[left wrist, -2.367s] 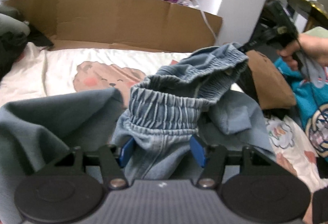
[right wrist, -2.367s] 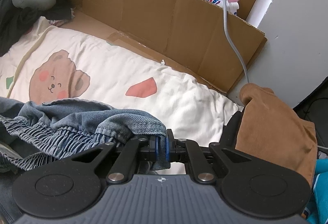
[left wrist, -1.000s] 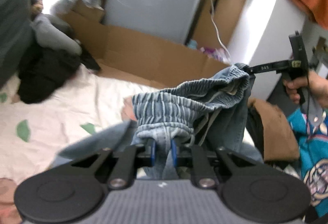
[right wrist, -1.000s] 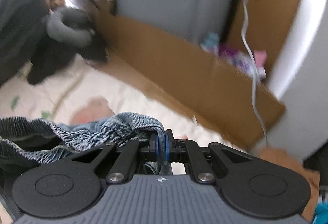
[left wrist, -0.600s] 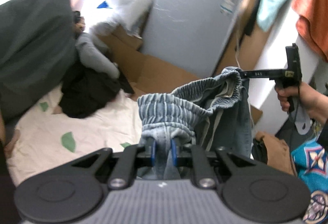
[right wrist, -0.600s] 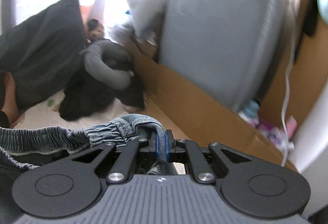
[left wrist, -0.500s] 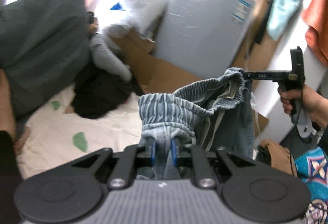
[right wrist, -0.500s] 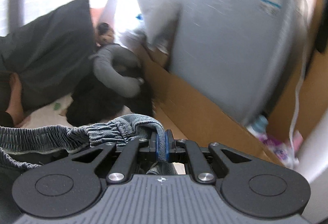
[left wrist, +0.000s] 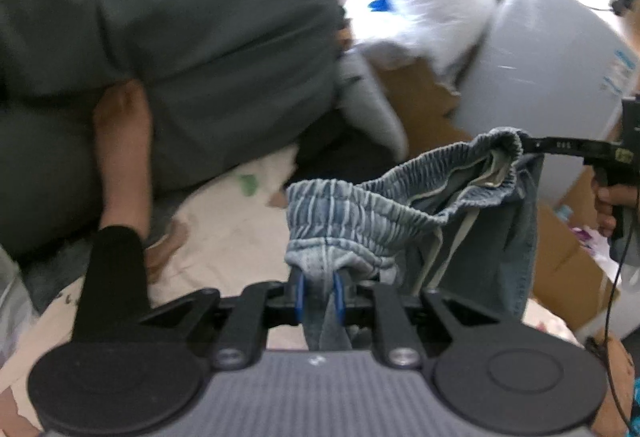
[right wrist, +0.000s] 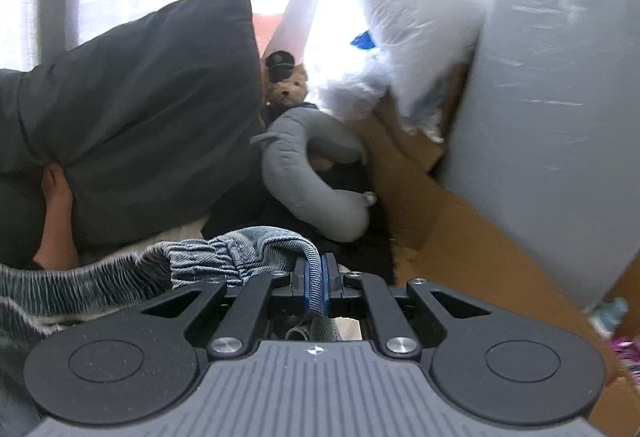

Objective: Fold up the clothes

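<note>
Both grippers have swung leftward across the scene since the earlier frames: the cardboard wall and bear-print sheet that filled the background then have given way to dark pillows and a white pillow, and the jeans are lifted clear of the bed. Left gripper (left wrist: 319, 295) has its blue pads pinched on a bunched section of the elastic waistband of the jeans (left wrist: 400, 209); fabric fills the narrow gap between the pads. Right gripper (right wrist: 316, 287) has its pads pressed nearly together on the waistband edge, a thin fold of denim between them. In the left wrist view the right gripper (left wrist: 524, 145) shows at far right, held in the person's right hand (left wrist: 610, 207), gripping the opposite end of the waistband, so the band spans between the two grippers, sagging slightly in the middle. Jean legs hang down below the right-hand end of the band. Behind, on the left: dark grey pillow (left wrist: 208, 49), with a bare forearm (left wrist: 120, 157) in front of it, black sleeve at the near end. Cream sheet (left wrist: 224, 221) with a green patch lies under the jeans. Far right: white pillow (right wrist: 404, 25) and a grey wrapped block (right wrist: 560, 109) above the cardboard (right wrist: 460, 237). Right wrist view also shows a grey neck pillow (right wrist: 316, 173) with a small teddy bear (right wrist: 286, 87) just behind it. Left wrist frame is motion-blurred.
</note>
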